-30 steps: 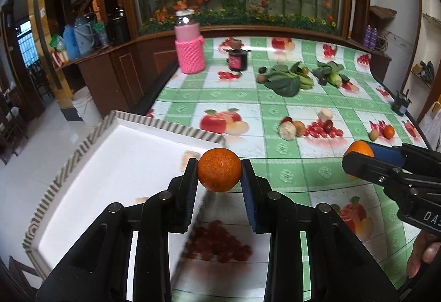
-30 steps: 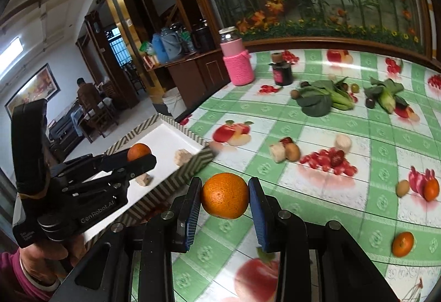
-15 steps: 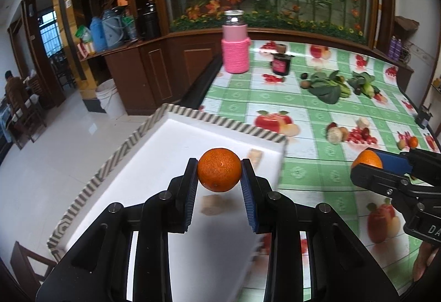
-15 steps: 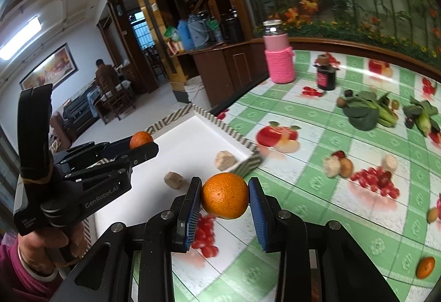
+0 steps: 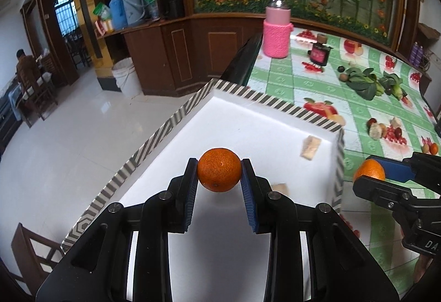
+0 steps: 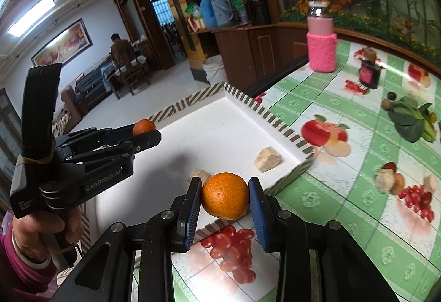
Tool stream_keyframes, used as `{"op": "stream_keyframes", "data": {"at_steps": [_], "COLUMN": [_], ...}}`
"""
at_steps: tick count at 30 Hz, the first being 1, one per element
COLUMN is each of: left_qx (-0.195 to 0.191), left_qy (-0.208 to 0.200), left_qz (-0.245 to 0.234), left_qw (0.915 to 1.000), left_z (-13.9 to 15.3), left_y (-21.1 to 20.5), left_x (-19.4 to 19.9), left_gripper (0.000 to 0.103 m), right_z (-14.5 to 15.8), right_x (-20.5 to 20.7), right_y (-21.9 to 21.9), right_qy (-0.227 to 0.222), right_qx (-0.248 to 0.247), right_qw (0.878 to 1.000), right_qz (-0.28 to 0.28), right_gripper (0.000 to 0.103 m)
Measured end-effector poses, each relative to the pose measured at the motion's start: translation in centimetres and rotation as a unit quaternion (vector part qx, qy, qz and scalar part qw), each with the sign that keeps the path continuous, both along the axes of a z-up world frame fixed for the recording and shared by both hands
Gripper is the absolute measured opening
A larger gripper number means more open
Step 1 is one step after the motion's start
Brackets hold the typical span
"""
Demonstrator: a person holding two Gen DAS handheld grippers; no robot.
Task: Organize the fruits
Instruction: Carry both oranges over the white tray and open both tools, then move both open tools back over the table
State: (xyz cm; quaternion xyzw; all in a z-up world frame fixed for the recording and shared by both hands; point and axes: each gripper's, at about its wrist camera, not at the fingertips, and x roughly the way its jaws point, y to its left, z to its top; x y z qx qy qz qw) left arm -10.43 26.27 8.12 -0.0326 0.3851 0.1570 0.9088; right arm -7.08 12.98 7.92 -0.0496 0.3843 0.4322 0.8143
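Green fruit-print tablecloth (image 6: pixel 344 186) carries a white striped-rim tray (image 5: pixel 275 103); left gripper (image 5: pixel 219 178) clamps a round orange (image 5: pixel 219 173) above it. Right gripper (image 6: pixel 224 198) pinches another orange fruit (image 6: pixel 224 195) over the tray's edge; its underside is hidden.

On the side of your left tool (image 6: pixel 143 133), seen from the right wrist camera, white lettering reads "GenRobot.AI". Lower on the same tool's grip, a smaller white marking stands in two short lines, too small to read. In the left wrist camera, your right tool (image 5: pixel 369 172) shows white letters "DA" on its black body at the frame's right edge, where the rest of the word is cut off.
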Motion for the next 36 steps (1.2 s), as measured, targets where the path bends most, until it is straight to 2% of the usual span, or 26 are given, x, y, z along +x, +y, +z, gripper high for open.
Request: {"op": "stream_keyframes", "data": {"at_steps": [9, 15, 20, 22, 24, 26, 32, 36], "left_qx": [-0.035, -0.038, -0.059, -0.063, -0.059, -0.066, -0.047, -0.024], "left_qy": [0.036, 0.061, 0.081, 0.08, 0.077, 0.074, 0.056, 0.021], "left_qz": [0.004, 0.008, 0.009, 0.012, 0.017, 0.018, 0.025, 0.031], "left_qw": [0.9987, 0.9974, 0.9949, 0.9947, 0.9951, 0.9949, 0.997, 0.999], "left_z": [-2.0, -3.0, -3.7, -3.7, -3.6, -3.5, -2.7, -1.1], "left_y": [1.4, 1.9, 2.1, 2.2, 2.1, 2.0, 1.0, -0.4], "left_x": [1.0, 1.4, 1.6, 1.4, 1.2, 1.0, 0.5, -0.2], "left_gripper": [0.03, 0.03, 0.03, 0.032, 0.04, 0.058, 0.059, 0.059], "right_z": [-1.8, -4.0, -4.2, -3.9, -3.4, -2.7, -1.2, -0.8], "right_x": [1.7, 3.3, 3.3, 3.1, 2.8, 2.7, 1.6, 0.8], "right_y": [3.8, 5.2, 5.4, 5.4, 4.9, 4.2, 1.0, -2.0], "right_qy": [0.007, 0.012, -0.007, -0.014, -0.019, -0.022, -0.027, -0.03], "right_qx": [-0.033, -0.062, -0.075, -0.08, -0.065, -0.05, -0.024, -0.013], "right_qw": [0.999, 0.998, 0.997, 0.997, 0.998, 0.998, 0.999, 0.998], "right_qz": [0.024, 0.019, 0.009, 0.01, 0.012, 0.005, -0.019, -0.045], "right_gripper": [0.033, 0.033, 0.034, 0.035, 0.039, 0.039, 0.039, 0.039]}}
